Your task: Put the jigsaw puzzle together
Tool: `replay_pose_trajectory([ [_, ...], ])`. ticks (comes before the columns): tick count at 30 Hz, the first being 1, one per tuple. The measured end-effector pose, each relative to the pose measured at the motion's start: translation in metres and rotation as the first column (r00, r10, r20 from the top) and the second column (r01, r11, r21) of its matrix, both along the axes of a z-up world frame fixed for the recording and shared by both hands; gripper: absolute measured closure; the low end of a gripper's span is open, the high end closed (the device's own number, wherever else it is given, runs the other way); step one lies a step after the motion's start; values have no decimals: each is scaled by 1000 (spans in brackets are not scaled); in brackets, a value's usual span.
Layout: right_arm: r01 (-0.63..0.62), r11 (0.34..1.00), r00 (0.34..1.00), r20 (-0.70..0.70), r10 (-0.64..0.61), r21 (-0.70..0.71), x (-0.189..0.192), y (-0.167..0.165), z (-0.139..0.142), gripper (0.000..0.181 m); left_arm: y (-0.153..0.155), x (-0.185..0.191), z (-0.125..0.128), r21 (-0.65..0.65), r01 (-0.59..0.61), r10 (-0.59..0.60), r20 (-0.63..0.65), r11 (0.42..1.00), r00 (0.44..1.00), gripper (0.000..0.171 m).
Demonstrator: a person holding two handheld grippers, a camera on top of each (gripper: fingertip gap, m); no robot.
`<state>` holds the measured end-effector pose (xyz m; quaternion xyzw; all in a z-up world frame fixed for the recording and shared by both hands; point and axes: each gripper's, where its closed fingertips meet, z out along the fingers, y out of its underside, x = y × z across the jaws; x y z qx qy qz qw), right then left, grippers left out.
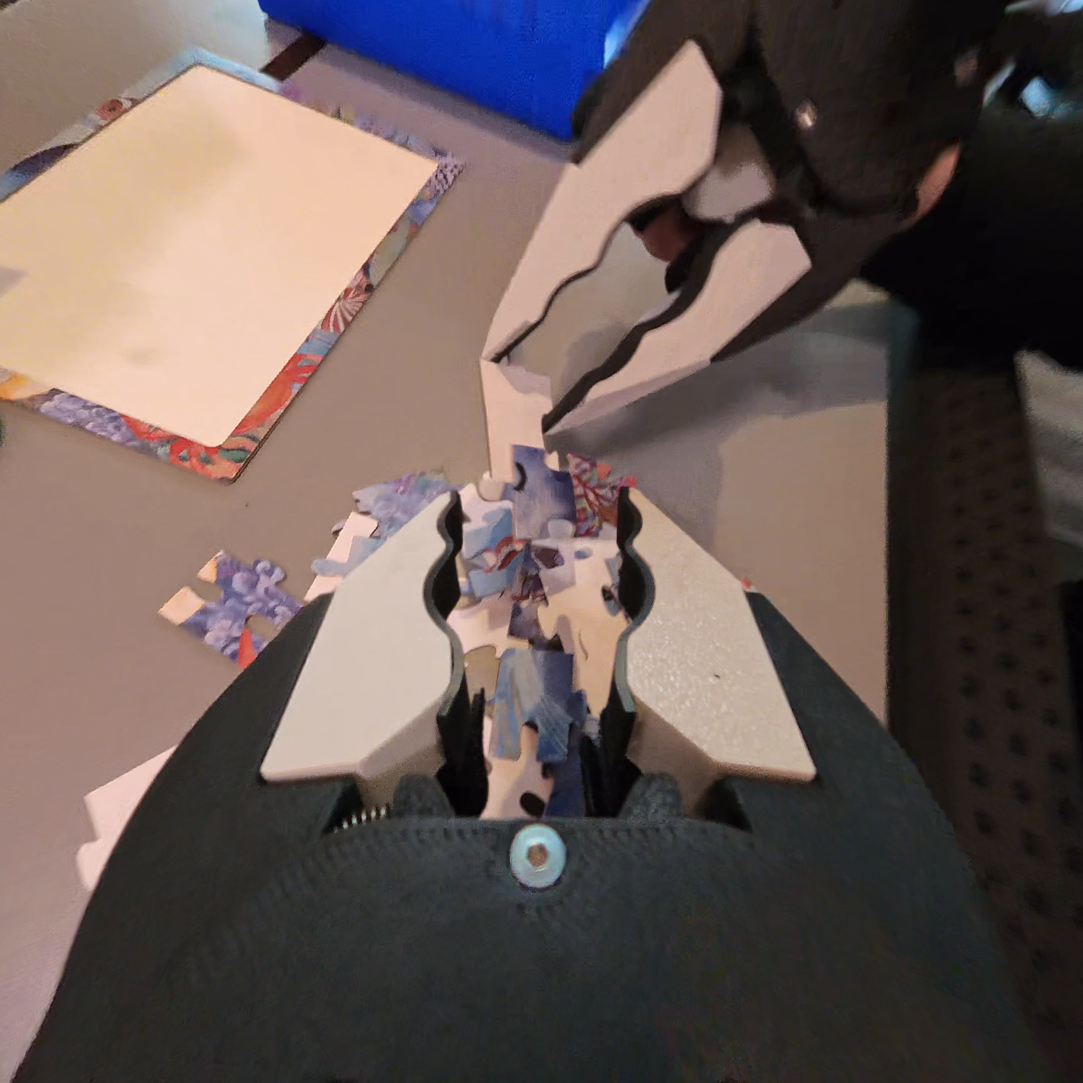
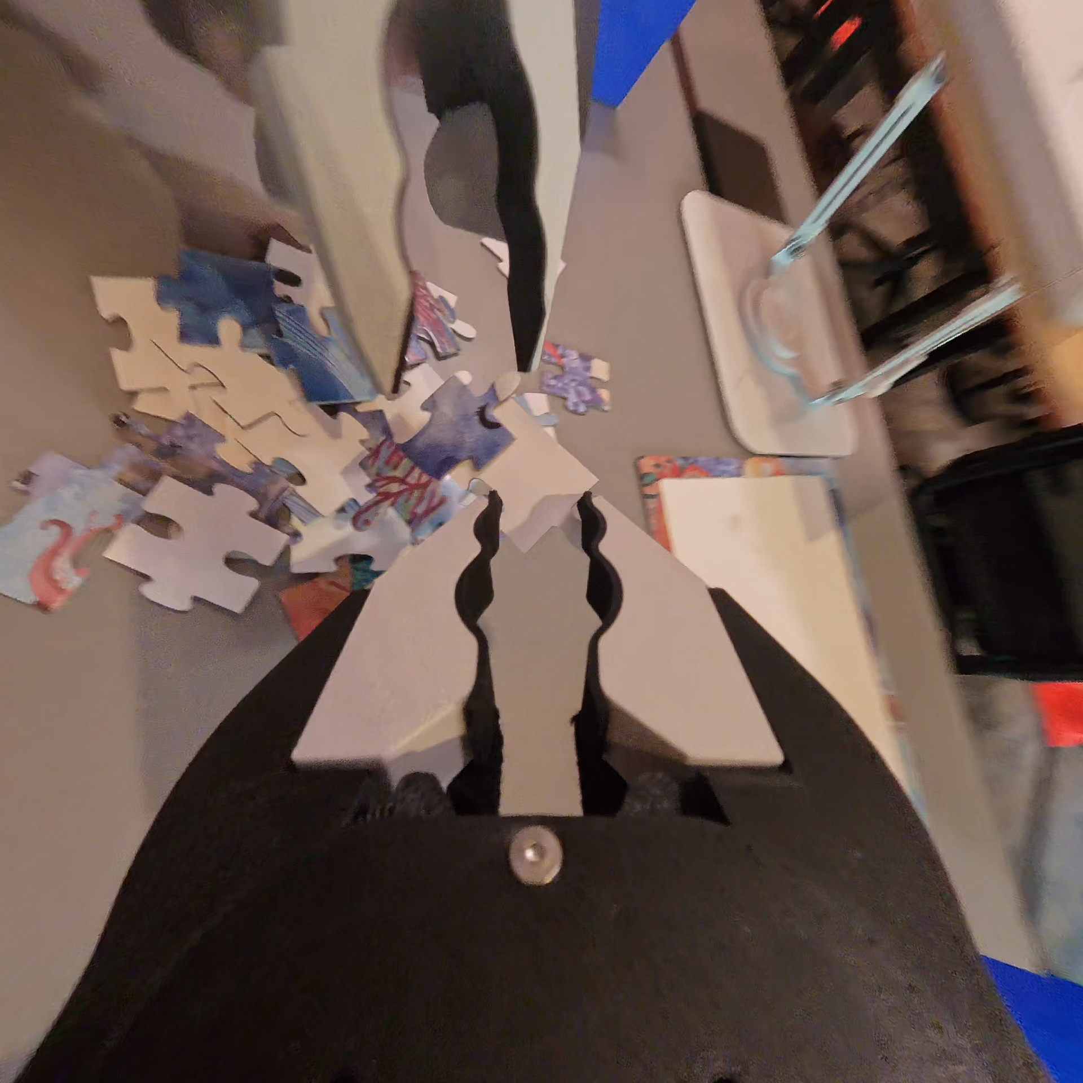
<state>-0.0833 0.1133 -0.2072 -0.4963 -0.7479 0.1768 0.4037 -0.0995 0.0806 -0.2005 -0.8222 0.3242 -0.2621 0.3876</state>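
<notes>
1. Right now both grippers crowd over the heap of loose puzzle pieces [image 2: 246,445] on the grey worktop [image 1: 117,586], with the puzzle frame [image 1: 328,328] lying well apart to the far left of the heap in the left wrist view.
2. The right gripper [image 2: 536,498] pinches a pale, face-down piece [image 2: 539,469] at its very tips; the jaws are narrowed on it, and a blue piece [image 2: 457,433] overlaps its far edge.
3. The left gripper [image 1: 536,498] hangs over the heap with its jaws apart and nothing between them; pieces show through the gap below.
4. The held piece juts straight ahead from the right gripper's tips, towards the left gripper, so the right hand is clearly the one to carry it.
5. The frame is a shallow tray: a colourful border round a bare cream bed, with no piece seated in it yet.
6. My guess is that the piece must be lifted free of the blue one and turned picture side up before going to the frame.
</notes>
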Motion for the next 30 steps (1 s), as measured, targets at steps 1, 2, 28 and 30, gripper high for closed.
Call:
replay_pose_trajectory([
  [1,-5,997,1000,-15,7,79,2,-1,5,156,1,2,2,-11,4,-4,41,1000,999,122],
  [2,-20,989,999,-28,24,149,3,-3,10,156,2,6,4,-22,13,-11,78,1000,997,123],
  [28,8,996,998,-65,-2,90,43,-3,25,181,-3,21,12,416,242,-99,-336,877,937,147],
  [30,94,975,993,48,-105,202,58,23,-1,181,-5,14,-5,307,236,-114,-368,922,923,138],
])
